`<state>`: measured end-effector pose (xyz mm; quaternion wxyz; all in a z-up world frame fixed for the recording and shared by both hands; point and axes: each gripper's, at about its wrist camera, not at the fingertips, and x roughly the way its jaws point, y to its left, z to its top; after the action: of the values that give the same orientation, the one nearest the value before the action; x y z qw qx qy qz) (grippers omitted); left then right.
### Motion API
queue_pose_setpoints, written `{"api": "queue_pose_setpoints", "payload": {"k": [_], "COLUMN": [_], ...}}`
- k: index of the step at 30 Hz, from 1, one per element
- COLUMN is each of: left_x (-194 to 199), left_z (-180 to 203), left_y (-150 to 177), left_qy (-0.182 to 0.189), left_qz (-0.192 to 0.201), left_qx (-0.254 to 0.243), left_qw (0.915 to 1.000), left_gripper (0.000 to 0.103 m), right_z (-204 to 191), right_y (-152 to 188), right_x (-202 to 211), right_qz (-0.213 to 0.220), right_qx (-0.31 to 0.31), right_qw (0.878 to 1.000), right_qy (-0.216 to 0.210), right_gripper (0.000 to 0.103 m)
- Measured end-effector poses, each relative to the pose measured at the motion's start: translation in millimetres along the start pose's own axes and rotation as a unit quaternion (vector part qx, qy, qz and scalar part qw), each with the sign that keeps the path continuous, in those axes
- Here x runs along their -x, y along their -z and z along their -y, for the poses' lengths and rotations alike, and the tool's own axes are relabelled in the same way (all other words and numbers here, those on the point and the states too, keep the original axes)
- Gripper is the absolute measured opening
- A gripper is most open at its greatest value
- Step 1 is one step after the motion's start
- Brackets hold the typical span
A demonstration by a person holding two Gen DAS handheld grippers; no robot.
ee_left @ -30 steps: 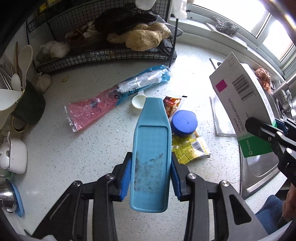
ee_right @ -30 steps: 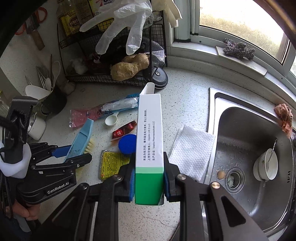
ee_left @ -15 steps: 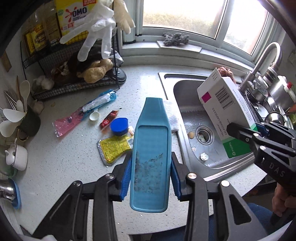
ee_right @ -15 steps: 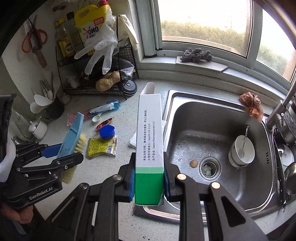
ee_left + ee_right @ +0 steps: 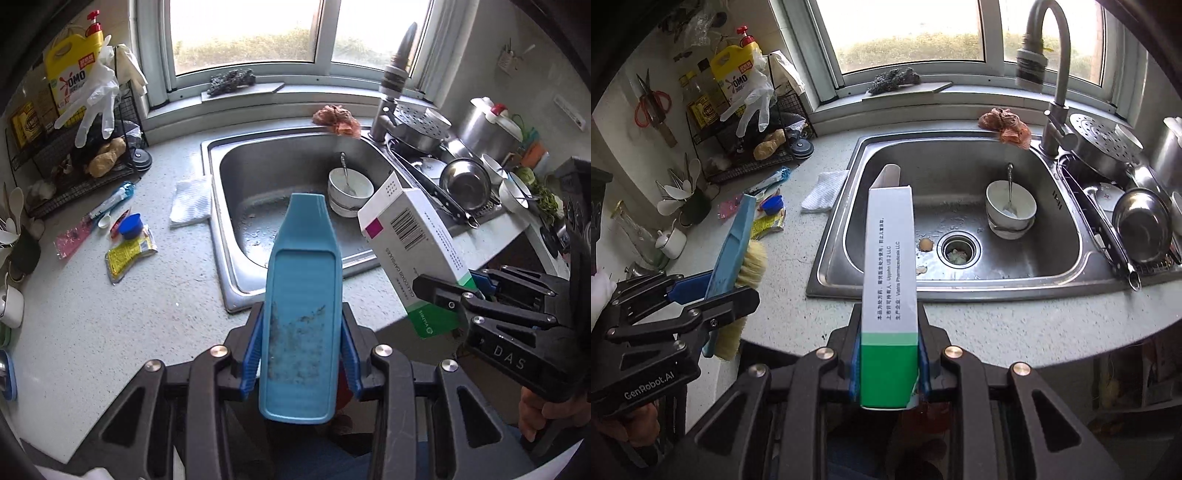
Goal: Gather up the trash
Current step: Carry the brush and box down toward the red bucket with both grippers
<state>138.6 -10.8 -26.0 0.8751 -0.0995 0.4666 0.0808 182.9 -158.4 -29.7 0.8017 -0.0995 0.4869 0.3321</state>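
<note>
My left gripper (image 5: 300,354) is shut on a blue scrubbing brush (image 5: 301,295), held above the counter's front edge; its pale bristles show in the right wrist view (image 5: 737,258). My right gripper (image 5: 889,363) is shut on a white and green medicine box (image 5: 889,280), also seen in the left wrist view (image 5: 417,254). Trash lies on the counter at the left: a yellow packet (image 5: 127,254), a blue lid (image 5: 130,226), a red sachet (image 5: 122,221), a pink and blue wrapper (image 5: 92,218) and a white scoop (image 5: 104,221).
A steel sink (image 5: 280,166) holds stacked bowls with a spoon (image 5: 349,188). A white cloth (image 5: 190,201) lies beside it. A wire rack (image 5: 85,155) with gloves stands at back left. Pots and bowls (image 5: 465,181) crowd the right drainer.
Both grippers have pulled back and up from the counter, still holding the brush and the box. The trash now looks smaller and farther left, and the whole sink is in view.
</note>
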Motion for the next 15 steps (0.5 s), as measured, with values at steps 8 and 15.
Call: {"api": "queue_pose_setpoints", "payload": {"k": [8, 15], "left_x": [-8.7, -46.8], "left_z": [62.7, 92.5], "left_y": [48.2, 75.1], "left_qy": [0.034, 0.057], "left_qz": [-0.036, -0.091], "left_qx": [-0.030, -0.055], "left_qw": [0.9983, 0.9927], "left_gripper": [0.036, 0.036], "right_z": [32.6, 53.0], "right_y": [69.7, 102.7], "right_x": [23.5, 13.8], "right_qz": [-0.029, -0.064], "right_qx": [-0.047, -0.092], "right_qw": [0.998, 0.993], "right_qy": [0.017, 0.045], "right_gripper": [0.022, 0.022]}}
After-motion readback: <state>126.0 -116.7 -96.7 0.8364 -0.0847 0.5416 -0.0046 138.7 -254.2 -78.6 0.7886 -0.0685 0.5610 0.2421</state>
